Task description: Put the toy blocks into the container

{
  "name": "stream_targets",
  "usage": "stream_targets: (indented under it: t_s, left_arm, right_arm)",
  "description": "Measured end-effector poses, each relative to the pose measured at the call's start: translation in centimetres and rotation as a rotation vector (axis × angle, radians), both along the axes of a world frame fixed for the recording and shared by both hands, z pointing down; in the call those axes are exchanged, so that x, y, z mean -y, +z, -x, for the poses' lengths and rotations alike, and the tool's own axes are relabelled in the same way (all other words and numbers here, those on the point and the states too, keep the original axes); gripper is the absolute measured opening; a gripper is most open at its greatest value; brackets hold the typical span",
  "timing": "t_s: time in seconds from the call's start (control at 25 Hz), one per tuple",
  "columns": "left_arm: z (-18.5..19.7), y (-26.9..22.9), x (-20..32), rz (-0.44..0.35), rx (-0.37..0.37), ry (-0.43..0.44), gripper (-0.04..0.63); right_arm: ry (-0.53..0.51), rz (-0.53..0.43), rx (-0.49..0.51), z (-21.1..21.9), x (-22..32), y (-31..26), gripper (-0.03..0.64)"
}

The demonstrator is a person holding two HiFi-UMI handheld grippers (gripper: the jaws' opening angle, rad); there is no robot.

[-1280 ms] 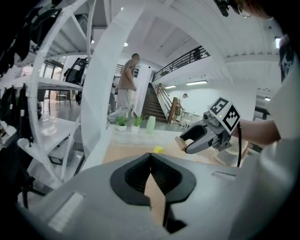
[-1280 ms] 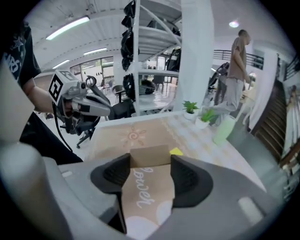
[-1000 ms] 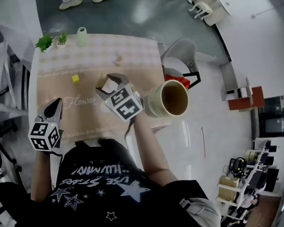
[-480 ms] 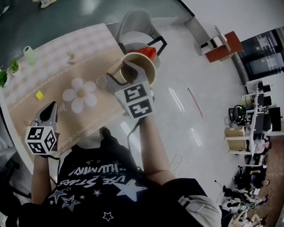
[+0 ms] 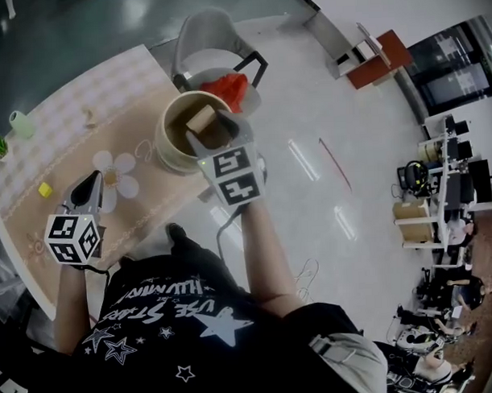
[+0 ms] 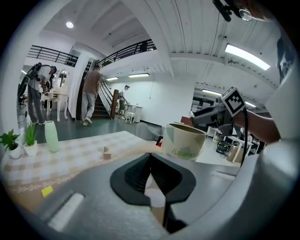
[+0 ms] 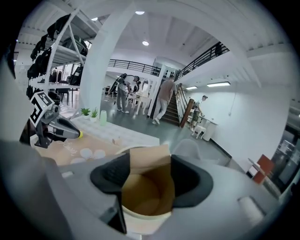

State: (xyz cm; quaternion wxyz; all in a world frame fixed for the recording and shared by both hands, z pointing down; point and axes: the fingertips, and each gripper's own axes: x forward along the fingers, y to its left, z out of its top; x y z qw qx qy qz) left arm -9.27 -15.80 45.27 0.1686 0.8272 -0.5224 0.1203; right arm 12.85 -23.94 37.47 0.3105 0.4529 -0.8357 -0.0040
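My right gripper (image 5: 208, 125) is shut on a tan wooden block (image 5: 201, 119) and holds it over the mouth of the round cream container (image 5: 170, 151) at the table's right end. In the right gripper view the block (image 7: 149, 159) sits between the jaws, with the container's brown inside (image 7: 146, 199) right below. My left gripper (image 5: 90, 189) hovers over the table to the container's left; its jaws are shut and hold nothing. A yellow block (image 5: 44, 189) and a small wooden block (image 5: 88, 118) lie on the table.
A green vase (image 5: 22, 123) and small potted plants (image 6: 18, 143) stand at the table's far end. A grey chair (image 5: 212, 36) with a red thing (image 5: 226, 87) on it stands just beyond the container. The table edge (image 5: 162, 211) runs close to the container.
My right gripper has carried the block from above the table's middle to over the container's mouth. The left gripper has followed the same way, still shut.
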Motion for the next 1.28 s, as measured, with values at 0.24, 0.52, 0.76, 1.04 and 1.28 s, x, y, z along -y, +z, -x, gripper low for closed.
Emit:
stream_targets:
  t_s: [0.24,0.52,0.76,1.04,1.28]
  left_arm:
    - [-2.4,0.2,0.8,0.006,0.004,0.011,0.009]
    - [-1.9,-0.3,0.4,0.003,0.011,-0.015,0.009]
    - [0.4,0.0,-0.3,0.006,0.002,-0.049,0.009]
    - [4.2,-0.2,-1.7,-0.004,-0.005,-0.114,0.009]
    - [10.7,-0.1,-4.2,-0.010,-0.002,-0.226,0.009]
  right_arm:
    - [-0.007,0.023,0.013,-1.4,0.4,1.1,0.273]
    - [-0.064,0.023,0.014,-0.2,0.3,0.8,0.281]
    - [-0.054,-0.008,0.015,1.0,0.5,-0.3,0.295]
    - [-0.106,-0.070,0.037,5.2,0.4,-2.7,0.295]
    - [-0.216,-0.102,0.053,12.8,0.2,-3.6,0.295]
